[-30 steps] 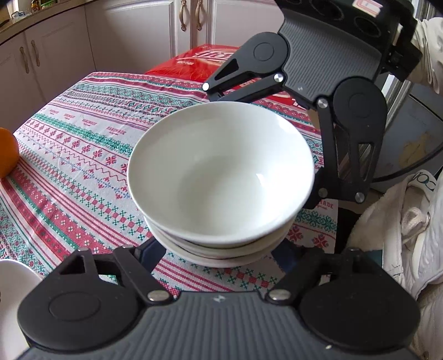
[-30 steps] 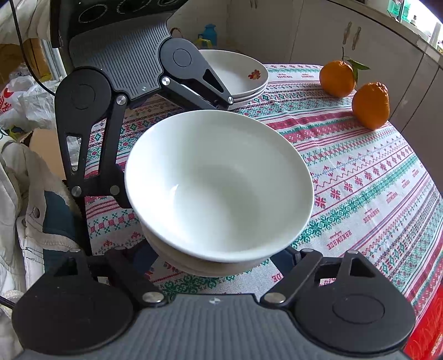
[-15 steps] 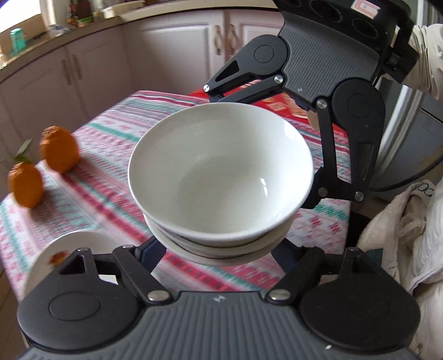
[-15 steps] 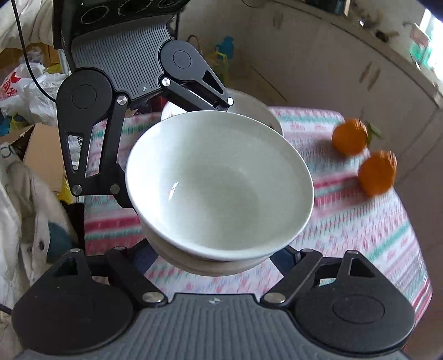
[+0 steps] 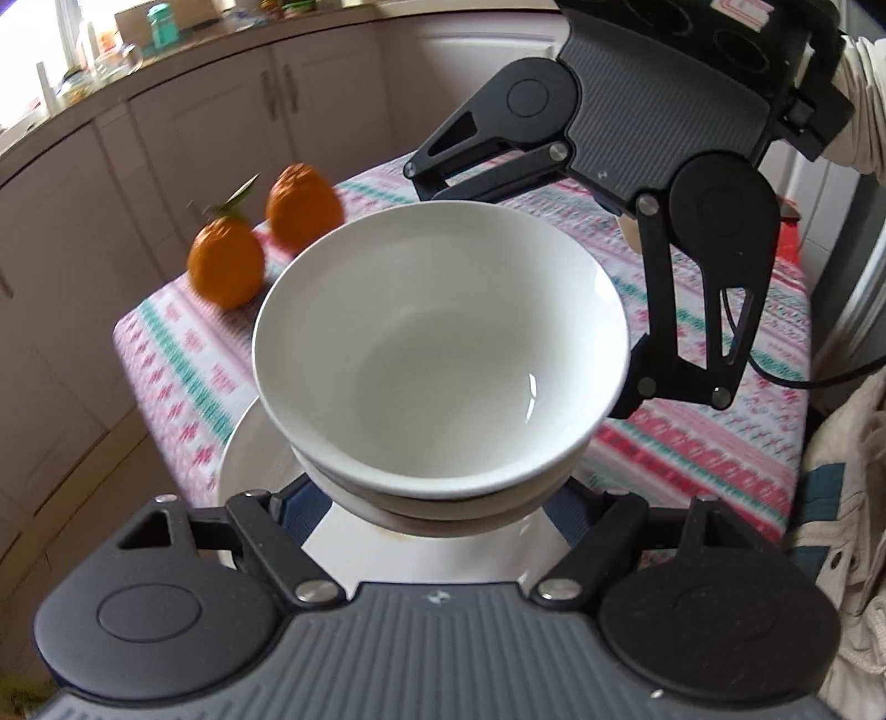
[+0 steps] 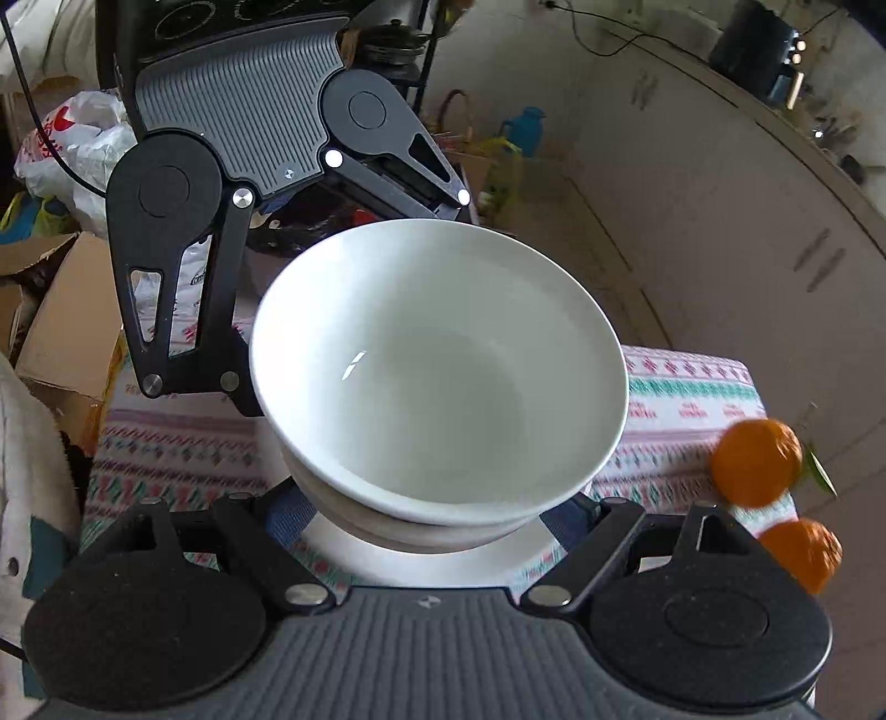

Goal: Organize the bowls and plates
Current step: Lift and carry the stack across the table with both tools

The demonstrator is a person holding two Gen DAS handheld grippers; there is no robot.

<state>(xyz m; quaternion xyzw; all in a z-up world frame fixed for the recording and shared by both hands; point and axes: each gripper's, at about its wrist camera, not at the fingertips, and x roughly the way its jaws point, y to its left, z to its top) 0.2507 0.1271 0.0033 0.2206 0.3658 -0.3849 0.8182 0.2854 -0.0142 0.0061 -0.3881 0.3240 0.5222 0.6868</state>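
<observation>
Kitchen cabinets behind the cloth-covered worktop (image 5: 720,454). Left tongs (image 5: 437,498) and right tongs (image 6: 432,509) both clamp the stacked white bowls (image 5: 443,354), held above the plate (image 5: 260,459). Uneven lowering could tip the stack or chip the plate.

A home kitchen: cream cabinets (image 5: 232,127), worktop clutter (image 5: 111,44), patterned tablecloth (image 5: 183,354).
</observation>
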